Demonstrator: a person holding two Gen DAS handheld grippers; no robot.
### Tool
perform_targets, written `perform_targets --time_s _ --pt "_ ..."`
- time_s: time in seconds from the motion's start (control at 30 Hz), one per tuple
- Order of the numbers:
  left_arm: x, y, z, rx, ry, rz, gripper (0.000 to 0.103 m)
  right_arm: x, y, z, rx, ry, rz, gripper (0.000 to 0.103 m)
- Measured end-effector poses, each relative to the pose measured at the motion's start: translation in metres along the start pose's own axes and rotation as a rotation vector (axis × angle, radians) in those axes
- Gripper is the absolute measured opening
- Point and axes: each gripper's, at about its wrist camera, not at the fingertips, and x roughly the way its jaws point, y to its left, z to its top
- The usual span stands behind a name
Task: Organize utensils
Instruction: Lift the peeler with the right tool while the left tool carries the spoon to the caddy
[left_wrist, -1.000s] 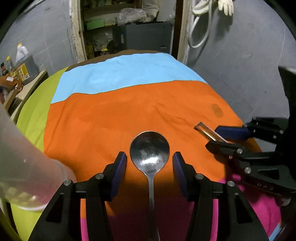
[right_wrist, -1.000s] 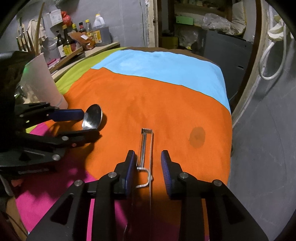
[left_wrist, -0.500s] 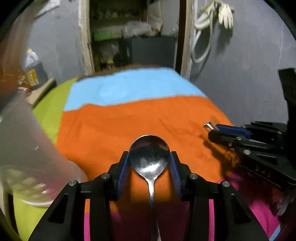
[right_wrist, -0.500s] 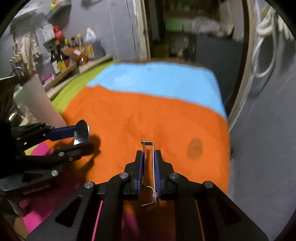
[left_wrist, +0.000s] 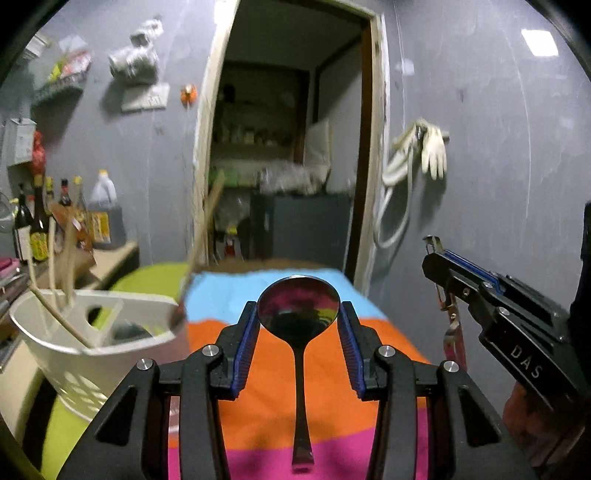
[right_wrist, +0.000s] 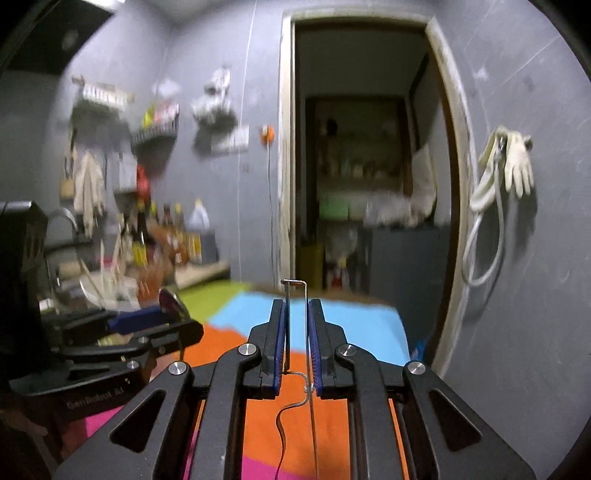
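Observation:
My left gripper (left_wrist: 298, 314) is shut on a metal spoon (left_wrist: 298, 314), bowl between the blue pads, handle hanging down, held above the striped cloth (left_wrist: 280, 387). A white perforated utensil holder (left_wrist: 88, 343) with chopsticks and a wooden utensil stands to its left. My right gripper (right_wrist: 296, 314) is shut on a thin metal peeler (right_wrist: 295, 325), lifted off the cloth. The right gripper also shows at the right of the left wrist view (left_wrist: 436, 258), with the peeler (left_wrist: 452, 325) hanging from it. The left gripper with the spoon shows at the left of the right wrist view (right_wrist: 177, 314).
A counter with sauce bottles (left_wrist: 40, 229) stands at the left. A grey wall with a hanging hose and glove (left_wrist: 424, 158) is to the right. An open doorway (left_wrist: 291, 166) with shelves is straight ahead beyond the table's far edge.
Both grippers have closed on their utensils and lifted them off the cloth. Both views have tilted up toward the wall and doorway. The utensil holder now shows upright on the left.

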Motion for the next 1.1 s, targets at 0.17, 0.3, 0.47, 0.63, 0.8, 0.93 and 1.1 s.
perform_targets --time_s 0.17,0.3,0.47,0.63,0.8,0.93,1.1 --pt "-0.023 0.008 0.022 -0.027 -0.053 0.007 0.038 -0.005 0.008 0.019 0.038 -0.143 0.012 0.01" --pt "-0.043 0.019 0.04 -0.053 -0.083 0.02 0.038 -0.009 0.019 0.03 0.042 -0.233 0.002 0.01" --pt "-0.066 0.036 0.057 -0.078 -0.126 0.059 0.038 -0.012 0.03 0.042 0.05 -0.297 0.009 0.01" --pt "-0.089 0.065 0.075 -0.112 -0.187 0.1 0.038 -0.004 0.048 0.058 0.066 -0.334 0.062 0.01" --pt "-0.109 0.094 0.092 -0.134 -0.237 0.163 0.038 0.008 0.066 0.076 0.119 -0.353 0.155 0.01" --pt "-0.114 0.113 0.096 -0.145 -0.255 0.214 0.038 0.022 0.079 0.088 0.161 -0.358 0.217 0.01" --pt "-0.111 0.14 0.097 -0.155 -0.272 0.303 0.038 0.047 0.096 0.099 0.211 -0.335 0.279 0.01"
